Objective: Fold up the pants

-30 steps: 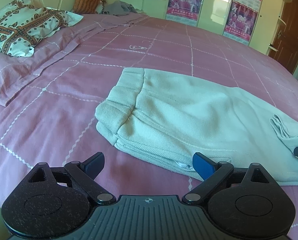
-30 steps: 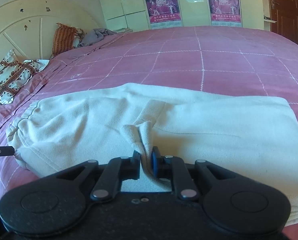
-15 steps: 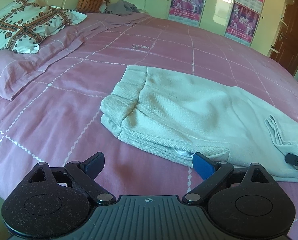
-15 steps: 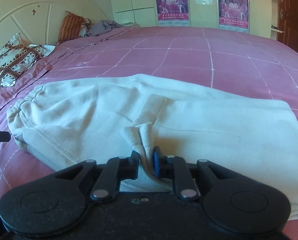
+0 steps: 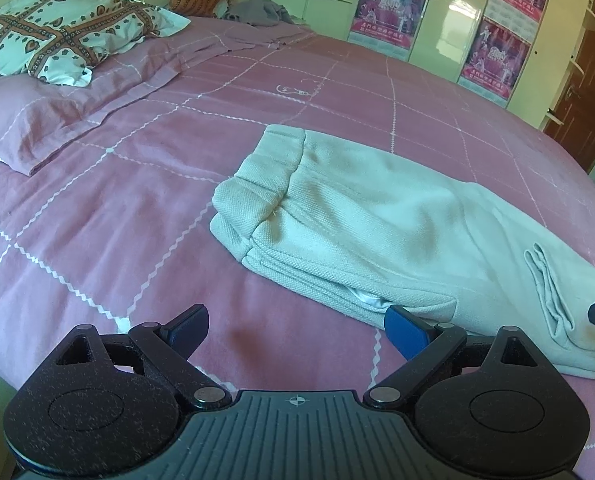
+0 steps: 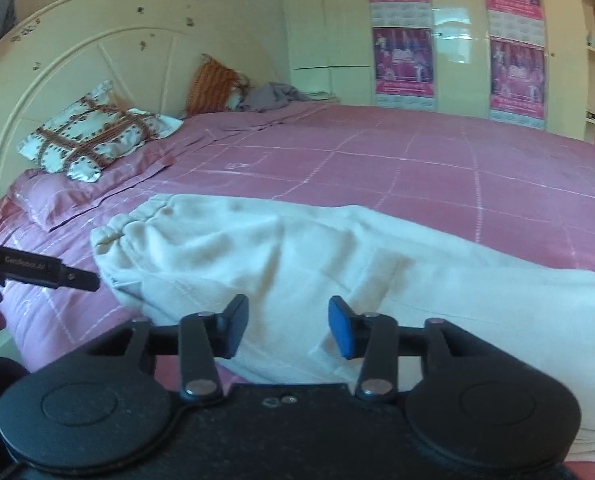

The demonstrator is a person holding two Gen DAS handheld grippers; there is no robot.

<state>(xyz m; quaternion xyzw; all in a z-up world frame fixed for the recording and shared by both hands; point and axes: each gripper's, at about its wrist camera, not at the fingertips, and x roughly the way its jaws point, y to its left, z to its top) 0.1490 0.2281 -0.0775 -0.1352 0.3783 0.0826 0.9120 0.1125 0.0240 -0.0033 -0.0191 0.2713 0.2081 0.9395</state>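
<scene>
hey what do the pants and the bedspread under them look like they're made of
The pants: pale cream, thick matte knit, probably cotton sweatpant fabric; a coarse pique-like weave and ribbed seams show at the waistband in the left wrist view. The bedspread: thin pink woven cloth, matte to faintly shiny, likely cotton or a blend; it creases softly and carries white zigzag stitched grid lines.

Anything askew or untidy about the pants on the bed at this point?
Yes. A bunched ridge of fabric stands up on the pants near the right gripper, not lying flat. A white lining also pokes out at the near edge.
</scene>
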